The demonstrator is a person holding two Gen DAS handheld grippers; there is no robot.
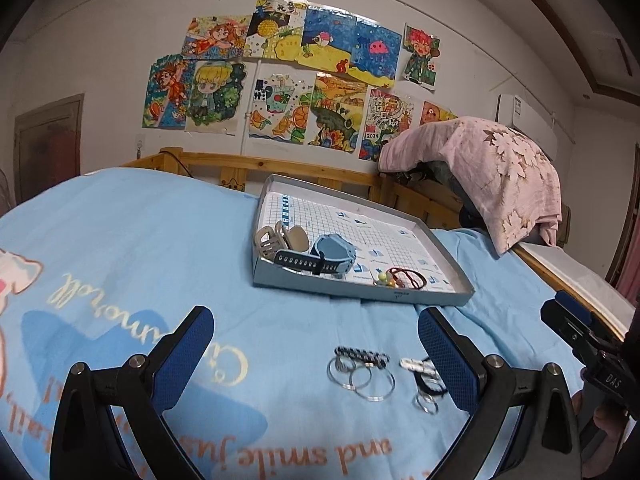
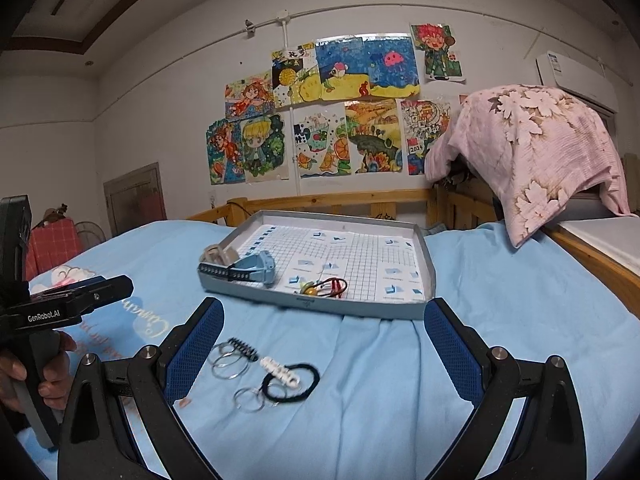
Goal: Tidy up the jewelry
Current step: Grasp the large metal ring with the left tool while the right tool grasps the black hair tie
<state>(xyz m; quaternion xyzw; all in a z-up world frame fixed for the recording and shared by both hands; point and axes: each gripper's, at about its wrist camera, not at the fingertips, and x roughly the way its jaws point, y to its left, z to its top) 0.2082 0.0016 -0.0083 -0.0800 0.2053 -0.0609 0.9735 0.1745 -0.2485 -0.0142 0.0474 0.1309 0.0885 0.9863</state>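
Note:
A grey tray (image 1: 444, 246) (image 2: 428, 268) lies on the blue bed sheet. In it are a beige hair claw (image 1: 280, 238) (image 2: 218, 256), a blue watch (image 1: 324, 254) (image 2: 252, 268) and a red hair tie with beads (image 1: 404, 276) (image 2: 326, 286). On the sheet in front of it lie silver rings (image 1: 360, 378) (image 2: 230, 362), a black-and-white clip (image 1: 362, 354) (image 2: 242, 348), a white clip (image 1: 416, 366) (image 2: 280, 372) and a black hair tie (image 1: 432, 386) (image 2: 294, 384). My left gripper (image 1: 316, 364) is open and empty above the rings. My right gripper (image 2: 324, 356) is open and empty above the black tie.
A wooden bed rail (image 1: 224, 166) (image 2: 340, 200) runs behind the tray. A pink flowered quilt (image 1: 500, 168) (image 2: 540, 148) hangs over the rail at the right. The right gripper's body (image 1: 588, 340) shows in the left view, the left one's (image 2: 60, 304) in the right view.

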